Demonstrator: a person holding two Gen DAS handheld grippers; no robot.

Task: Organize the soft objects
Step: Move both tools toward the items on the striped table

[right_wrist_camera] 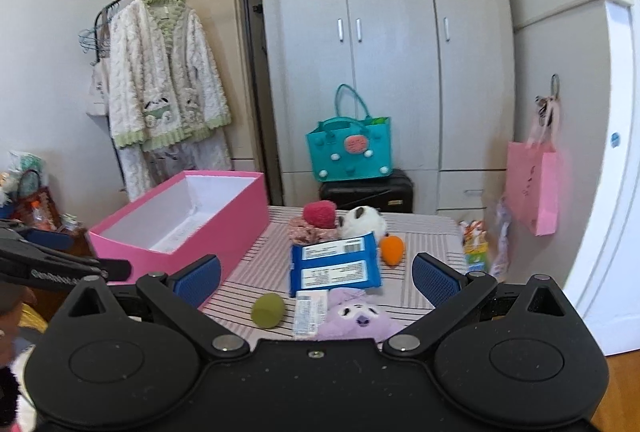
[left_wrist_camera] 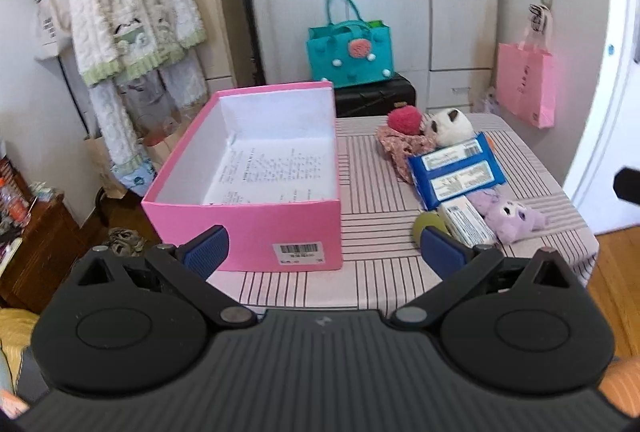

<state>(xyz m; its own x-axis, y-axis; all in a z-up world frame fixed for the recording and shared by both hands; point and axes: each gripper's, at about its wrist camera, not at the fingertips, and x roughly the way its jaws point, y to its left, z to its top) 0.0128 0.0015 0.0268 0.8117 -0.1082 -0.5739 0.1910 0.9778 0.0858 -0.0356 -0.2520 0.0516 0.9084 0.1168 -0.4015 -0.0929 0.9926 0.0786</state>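
An open pink box (left_wrist_camera: 280, 228) (right_wrist_camera: 180, 232) with a white inside stands on the left of the striped table (left_wrist_camera: 376, 192) (right_wrist_camera: 256, 272). To its right lie a purple plush (left_wrist_camera: 514, 218) (right_wrist_camera: 354, 318), a green ball (left_wrist_camera: 428, 226) (right_wrist_camera: 268, 310), a blue wipes pack (left_wrist_camera: 456, 172) (right_wrist_camera: 334, 266), a small white packet (left_wrist_camera: 466, 224) (right_wrist_camera: 308, 314), a panda plush (left_wrist_camera: 450, 128) (right_wrist_camera: 364, 222), a red ball (left_wrist_camera: 405, 120) (right_wrist_camera: 319, 214) on floral cloth, and an orange plush (right_wrist_camera: 392, 250). My left gripper (left_wrist_camera: 322, 250) is open before the box. My right gripper (right_wrist_camera: 316, 278) is open above the purple plush, holding nothing.
A teal bag (left_wrist_camera: 350, 54) (right_wrist_camera: 348, 152) sits on a black case behind the table, before grey wardrobes (right_wrist_camera: 384, 44). A pink bag (left_wrist_camera: 526, 84) (right_wrist_camera: 534, 188) hangs at the right. A robe (left_wrist_camera: 132, 4) (right_wrist_camera: 164, 80) hangs on a rack at the left. A wooden shelf (left_wrist_camera: 36, 248) stands low left.
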